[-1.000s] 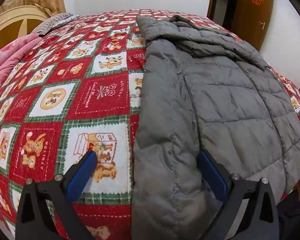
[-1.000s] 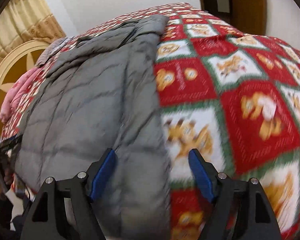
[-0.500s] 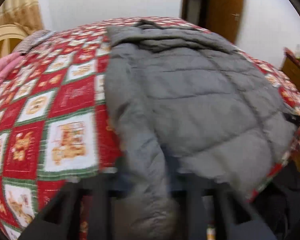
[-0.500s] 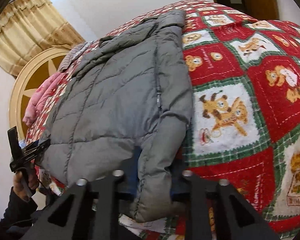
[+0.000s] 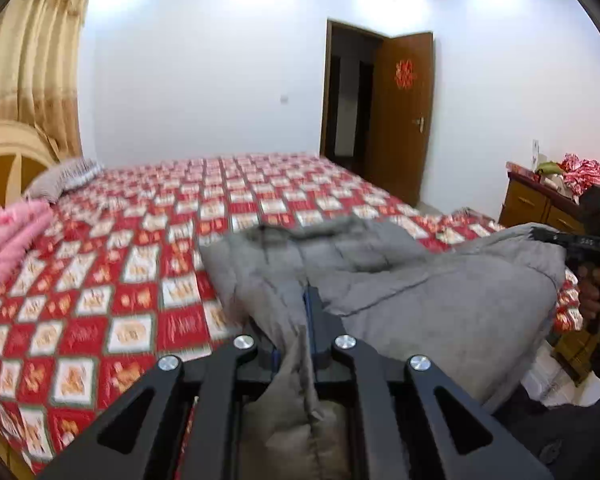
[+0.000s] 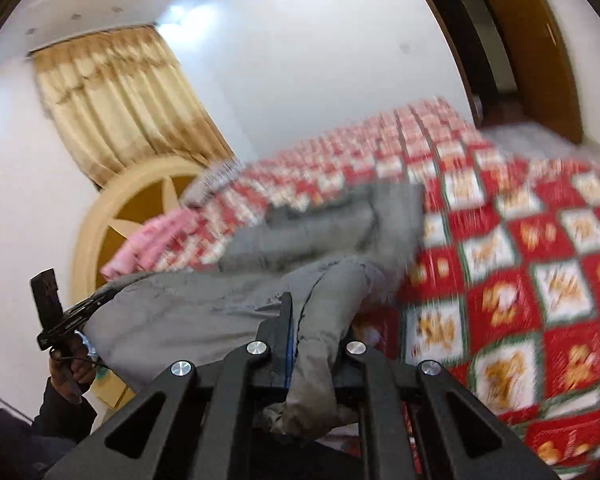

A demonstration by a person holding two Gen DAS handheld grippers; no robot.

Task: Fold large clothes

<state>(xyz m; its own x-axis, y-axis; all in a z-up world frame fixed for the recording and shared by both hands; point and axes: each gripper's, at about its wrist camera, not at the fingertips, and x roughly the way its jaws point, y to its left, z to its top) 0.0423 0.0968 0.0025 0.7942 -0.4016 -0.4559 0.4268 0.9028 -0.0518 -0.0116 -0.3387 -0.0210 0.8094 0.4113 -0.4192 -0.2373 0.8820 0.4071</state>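
Change since a second ago: both sets of jaws, then wide and straddling the near hem, now clamped tight on cloth. Left gripper pinched on a bunched fold of the grey padded jacket at its left hem corner; cloth spilling down between the arms of the tool. Right gripper likewise pinched on the opposite hem corner of the same jacket, a wad of fabric hanging below the pads.

Second change: near edge of the garment no longer flat on the red patterned bedspread. Hem now raised clear of the bed and stretched between the two grips, sagging slightly in the middle. Far end, with collar, resting on the bedspread around mid-bed. Both views tipped up toward wall, curtain and door, in keeping with a lift. Motion blur present in both views.

Each tool visible from the other's camera, with the hand gripping its handle: right gripper at the far edge of the left view, left gripper at the edge of the right view.

Assessment: grasp stage complete, lift under way. Likely next requirement: hem carried forward over the body toward the collar for a halving fold. Risk: thick slippery padding sliding from narrow pinches; uneven corners giving a skewed fold.
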